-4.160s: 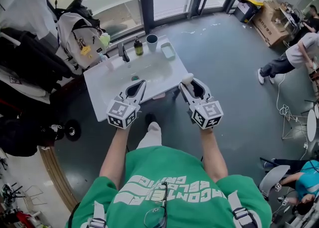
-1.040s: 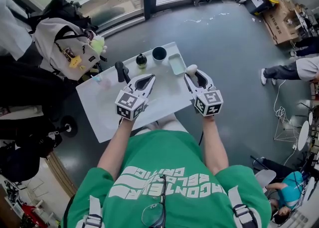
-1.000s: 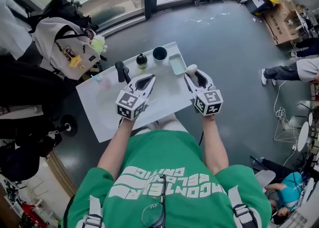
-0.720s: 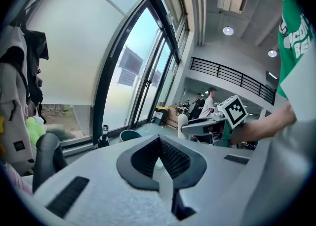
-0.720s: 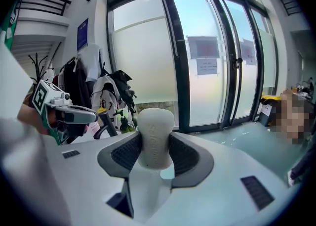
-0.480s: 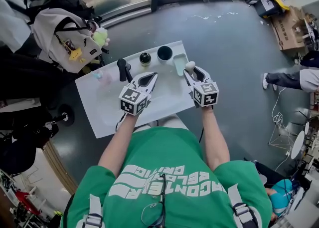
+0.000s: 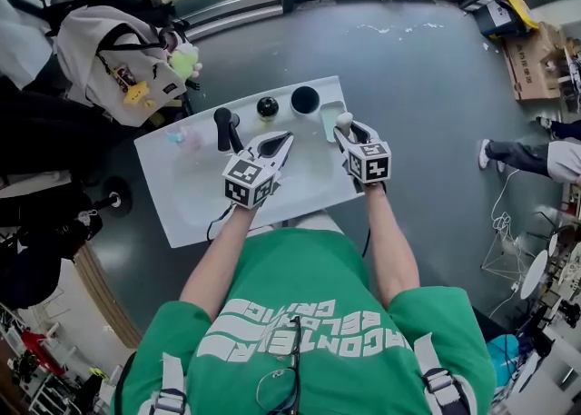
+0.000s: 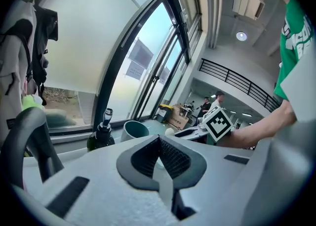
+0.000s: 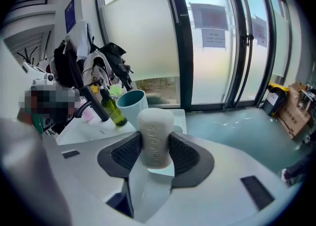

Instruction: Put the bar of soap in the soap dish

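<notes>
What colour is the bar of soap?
The bar of soap is off-white; best in the right gripper view.

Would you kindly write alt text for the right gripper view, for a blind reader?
The right gripper holds an upright white bar of soap between its jaws. Beyond it, on a white sink, are a pale soap dish, a teal cup and a green bottle.

- The bar of soap (image 9: 157,130) is a cream block with rounded edges and raised lettering down its face. It stands on end, its lower half clamped between the pads of the right tongs (image 9: 156,153), over the far right corner of the washbasin (image 7: 195,222).
- The soap dish (image 7: 327,124) is a pale mint, shallow rectangular tray. It lies flat at that same far right corner, just beyond the soap.
</notes>
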The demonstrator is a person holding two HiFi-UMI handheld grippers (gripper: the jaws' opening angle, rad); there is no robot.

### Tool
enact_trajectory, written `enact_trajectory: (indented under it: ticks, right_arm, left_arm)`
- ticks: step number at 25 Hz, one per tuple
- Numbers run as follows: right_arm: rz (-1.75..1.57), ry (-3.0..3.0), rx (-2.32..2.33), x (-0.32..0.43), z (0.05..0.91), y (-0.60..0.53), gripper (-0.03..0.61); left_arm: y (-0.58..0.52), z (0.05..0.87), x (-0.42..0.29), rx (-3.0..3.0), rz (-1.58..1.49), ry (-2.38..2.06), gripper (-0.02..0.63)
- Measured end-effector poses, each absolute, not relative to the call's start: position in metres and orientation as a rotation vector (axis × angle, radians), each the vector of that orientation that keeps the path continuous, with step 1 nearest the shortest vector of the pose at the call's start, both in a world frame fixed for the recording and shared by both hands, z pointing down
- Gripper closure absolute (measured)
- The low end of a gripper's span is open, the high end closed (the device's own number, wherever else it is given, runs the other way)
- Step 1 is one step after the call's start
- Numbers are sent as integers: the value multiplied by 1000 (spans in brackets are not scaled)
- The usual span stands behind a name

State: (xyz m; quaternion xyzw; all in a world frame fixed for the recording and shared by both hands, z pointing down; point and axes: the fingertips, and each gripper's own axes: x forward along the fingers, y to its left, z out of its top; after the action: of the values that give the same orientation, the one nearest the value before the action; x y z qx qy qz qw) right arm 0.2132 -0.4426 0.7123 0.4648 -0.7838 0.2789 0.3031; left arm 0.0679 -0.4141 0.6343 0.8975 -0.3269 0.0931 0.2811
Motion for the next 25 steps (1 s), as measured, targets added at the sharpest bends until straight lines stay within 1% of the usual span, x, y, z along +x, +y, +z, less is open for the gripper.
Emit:
enact_trajectory:
  ticks: [15, 25]
  right_arm:
    - [811, -1876, 1103, 211, 775, -463, 396]
    - [831, -1819, 1059, 210, 794, -470, 397]
  left_arm:
    - [-422, 656, 71, 2352, 273, -875, 606]
    - [-427, 665, 66, 2325, 280, -895, 605]
